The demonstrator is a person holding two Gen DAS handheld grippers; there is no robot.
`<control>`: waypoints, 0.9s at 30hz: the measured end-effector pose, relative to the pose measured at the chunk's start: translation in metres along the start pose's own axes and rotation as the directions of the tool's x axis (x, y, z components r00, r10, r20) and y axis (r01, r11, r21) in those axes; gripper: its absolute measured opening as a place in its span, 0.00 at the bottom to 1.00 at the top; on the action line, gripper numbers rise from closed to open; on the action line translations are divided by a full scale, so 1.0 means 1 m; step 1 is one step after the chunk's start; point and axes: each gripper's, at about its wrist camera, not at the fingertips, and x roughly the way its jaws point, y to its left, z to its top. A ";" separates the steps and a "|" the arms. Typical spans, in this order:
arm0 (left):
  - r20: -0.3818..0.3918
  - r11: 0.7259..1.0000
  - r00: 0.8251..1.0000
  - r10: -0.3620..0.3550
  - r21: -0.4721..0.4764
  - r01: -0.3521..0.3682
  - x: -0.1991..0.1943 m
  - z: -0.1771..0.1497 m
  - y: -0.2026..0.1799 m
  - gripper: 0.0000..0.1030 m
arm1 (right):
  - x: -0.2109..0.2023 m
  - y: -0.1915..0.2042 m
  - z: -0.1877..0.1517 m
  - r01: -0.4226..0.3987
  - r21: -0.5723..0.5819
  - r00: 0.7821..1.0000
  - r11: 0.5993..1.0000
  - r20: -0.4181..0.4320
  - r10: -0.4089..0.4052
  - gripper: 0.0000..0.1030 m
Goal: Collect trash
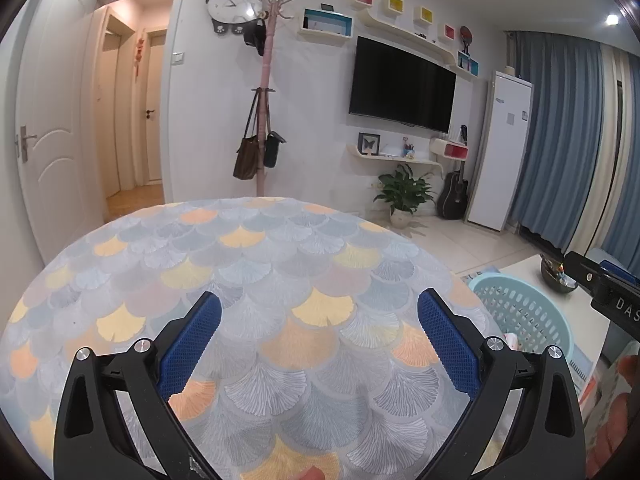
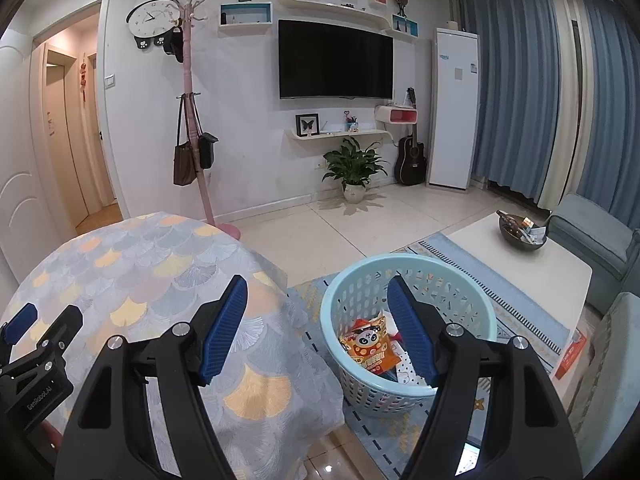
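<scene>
Down at four o'clock of the table, snack wrappers are lying in the basket (seemingly collected); both the left gripper and the right gripper are hovering spread, empty, likely needing another target.

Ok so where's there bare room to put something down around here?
The patterned tablecloth is bare from the left tool to its far edge. The white coffee table is free except for the dark bowl at its far end. The blue basket already holds wrappers.
</scene>
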 end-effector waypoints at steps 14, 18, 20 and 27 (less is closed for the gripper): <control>0.001 1.000 1.000 -0.008 0.010 0.008 -0.004 -0.001 -0.007 0.93 | 0.006 -0.002 -0.002 0.004 -0.002 1.000 1.000 -0.013 -0.004 0.67; 0.000 1.000 1.000 -0.008 0.010 0.008 -0.004 -0.001 -0.008 0.93 | 0.008 -0.002 -0.004 -0.003 -0.001 1.000 1.000 -0.017 0.003 0.67; 0.001 1.000 1.000 -0.008 0.010 0.008 -0.005 -0.001 -0.008 0.93 | 0.008 -0.001 -0.004 -0.007 -0.001 1.000 1.000 -0.020 0.007 0.67; 0.002 1.000 1.000 -0.010 0.017 0.010 -0.004 -0.001 -0.009 0.93 | 0.007 -0.003 -0.004 -0.005 -0.008 1.000 1.000 -0.016 0.005 0.67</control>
